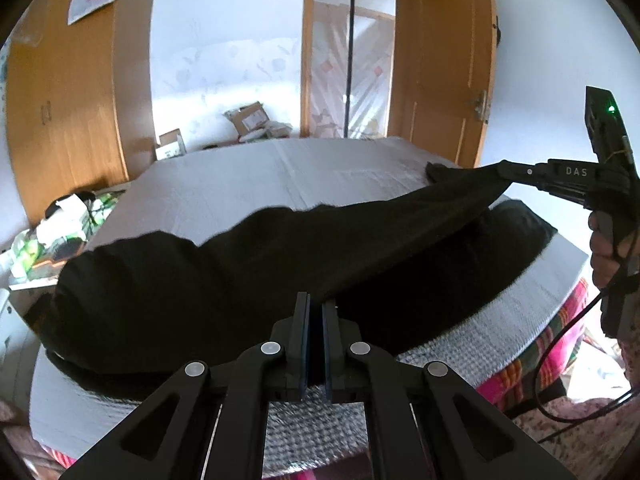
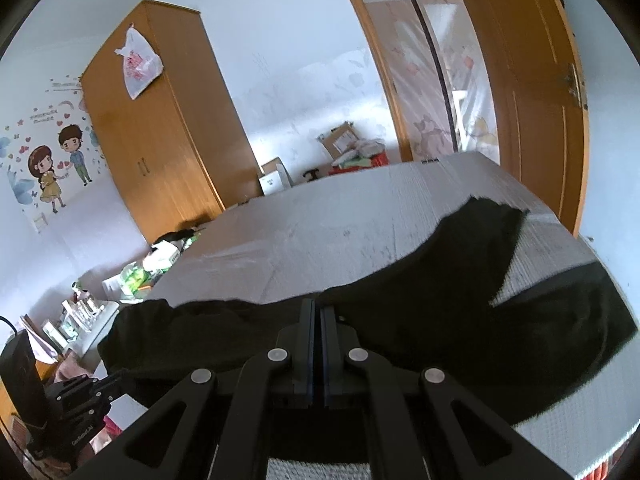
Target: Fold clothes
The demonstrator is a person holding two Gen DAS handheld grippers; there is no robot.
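A wide grey textured pad (image 1: 248, 184) covered the bed and filled the middle of both views. Across it lay a black garment (image 1: 224, 272), stretched from about eight o'clock to two o'clock in the left wrist view, part resting on the pad and part lifted off it. A wooden wardrobe (image 2: 160, 132) stood at ten o'clock in the right wrist view, a printed plastic bag (image 2: 138, 62) hanging on it, its lettering too blurred to read. A wooden door (image 1: 444, 68) stood open at one o'clock.

The left gripper (image 1: 316, 344) had its jaws drawn together on the garment's near edge at six o'clock. The right gripper (image 2: 318, 344) was likewise closed on the cloth; seen from the left wrist camera at three o'clock, its fingers pinched a raised corner, and its body bore the white letters "DAS". A hand (image 1: 606, 248) held its handle. A small green light (image 1: 611, 109) glowed above.
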